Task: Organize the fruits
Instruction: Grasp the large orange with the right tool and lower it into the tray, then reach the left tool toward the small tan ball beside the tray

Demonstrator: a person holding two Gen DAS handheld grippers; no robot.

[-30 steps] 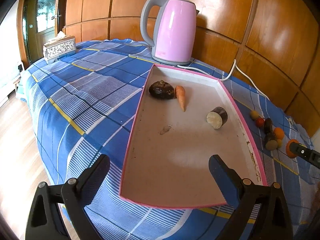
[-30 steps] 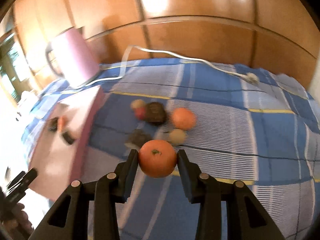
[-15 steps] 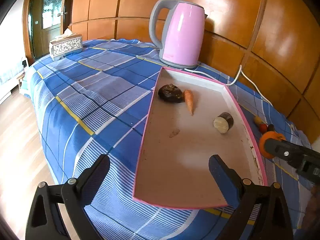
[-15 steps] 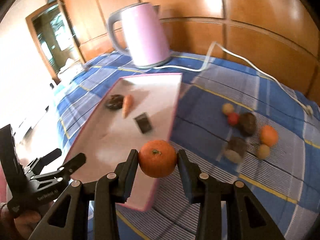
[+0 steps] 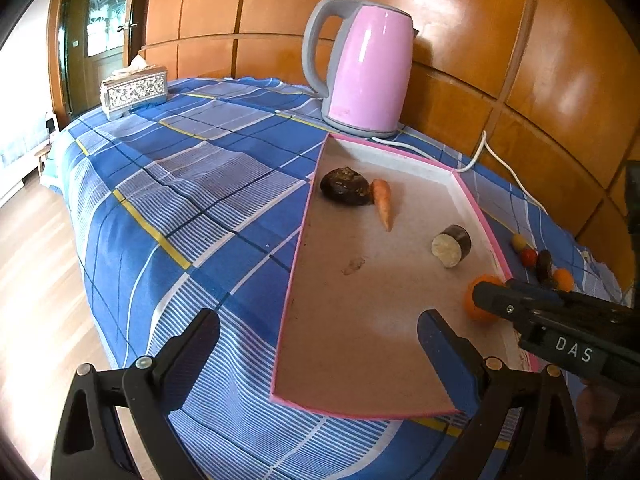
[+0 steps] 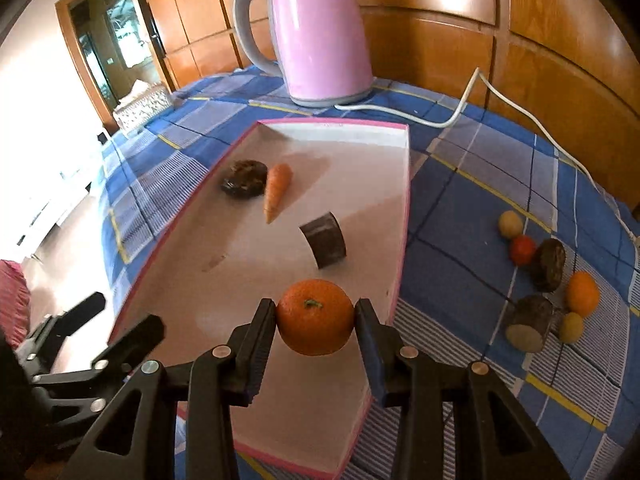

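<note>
The orange (image 6: pixel 315 322) is clamped between the two pads of the right hand-held gripper (image 6: pixel 316 328), its green stem scar facing up toward the camera; being round, it has no long axis to speak of. It hangs over the near right part of the pink-rimmed tray (image 6: pixel 404 216), just inside the right rim. Ahead of the gripper lies bare tray floor, then a dark cut cylinder (image 6: pixel 324 240) on its side. Farther ahead and left, a carrot (image 6: pixel 276 190) points its tip back toward the gripper, touching a dark lump (image 6: pixel 244 178). To the right, on the blue checked surface (image 6: pixel 460 208), the remaining fruits (image 6: pixel 548 280) cluster well apart from the tray. The left hand-held gripper (image 5: pixel 316 344) stands wide open and empty over the tray's near left corner.
</note>
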